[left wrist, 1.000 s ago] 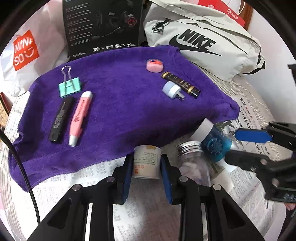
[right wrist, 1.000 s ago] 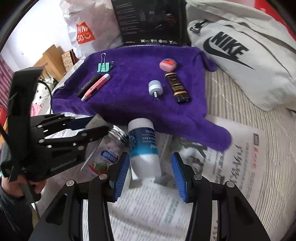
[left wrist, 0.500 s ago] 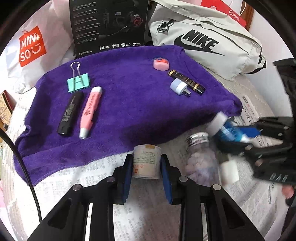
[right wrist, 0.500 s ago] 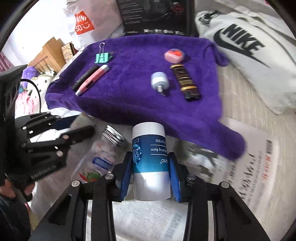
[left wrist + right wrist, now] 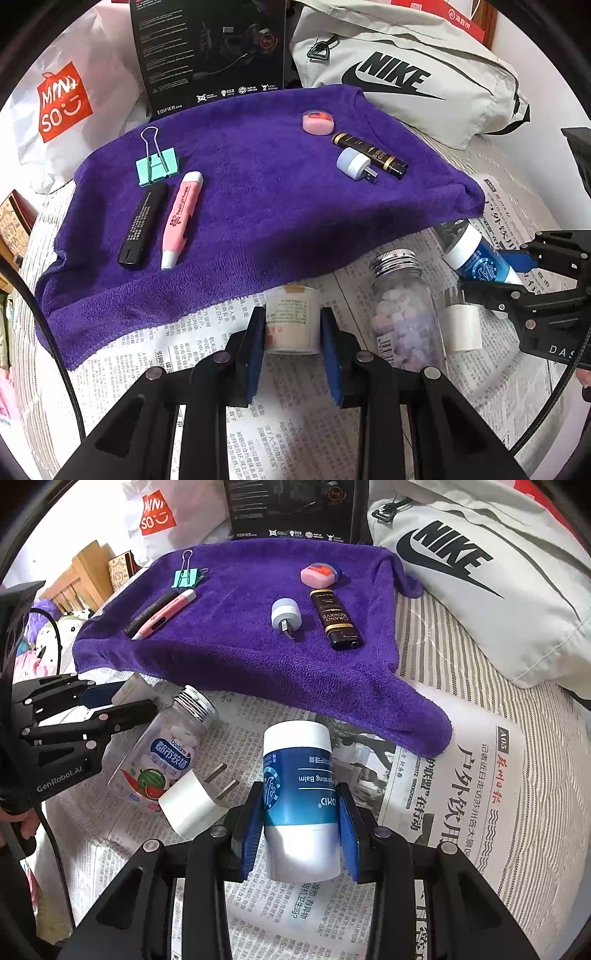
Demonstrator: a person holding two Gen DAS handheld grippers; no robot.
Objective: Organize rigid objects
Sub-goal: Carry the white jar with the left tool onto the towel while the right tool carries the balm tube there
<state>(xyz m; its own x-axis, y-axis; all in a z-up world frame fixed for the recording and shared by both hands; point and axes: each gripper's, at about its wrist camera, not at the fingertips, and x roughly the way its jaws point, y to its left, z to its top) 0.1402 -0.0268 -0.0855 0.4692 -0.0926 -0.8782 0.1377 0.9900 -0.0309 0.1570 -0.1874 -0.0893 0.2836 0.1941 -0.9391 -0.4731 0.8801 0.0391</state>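
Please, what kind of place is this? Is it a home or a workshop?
Most likely a home, probably a bed in a bedroom. The striped fabric under the newspaper looks like bedding, a Nike bag and a Miniso shopping bag lie behind the purple towel, and wooden furniture stands beside.

Two black plastic grippers, each with two long fingers. Left gripper [image 5: 291, 332]: blue flat pads [image 5: 256, 350] on the inside of the fingers, round silver screws [image 5: 222, 357] on top, triangle holes cut in the near arms. Right gripper [image 5: 300, 821]: same black frame, same blue pads [image 5: 349, 832], same silver screws [image 5: 380, 833]. White letters "GenRobot.AI" printed on the side of the left one, seen at the left edge. Thin black cable [image 5: 55, 347] curving along the left side.
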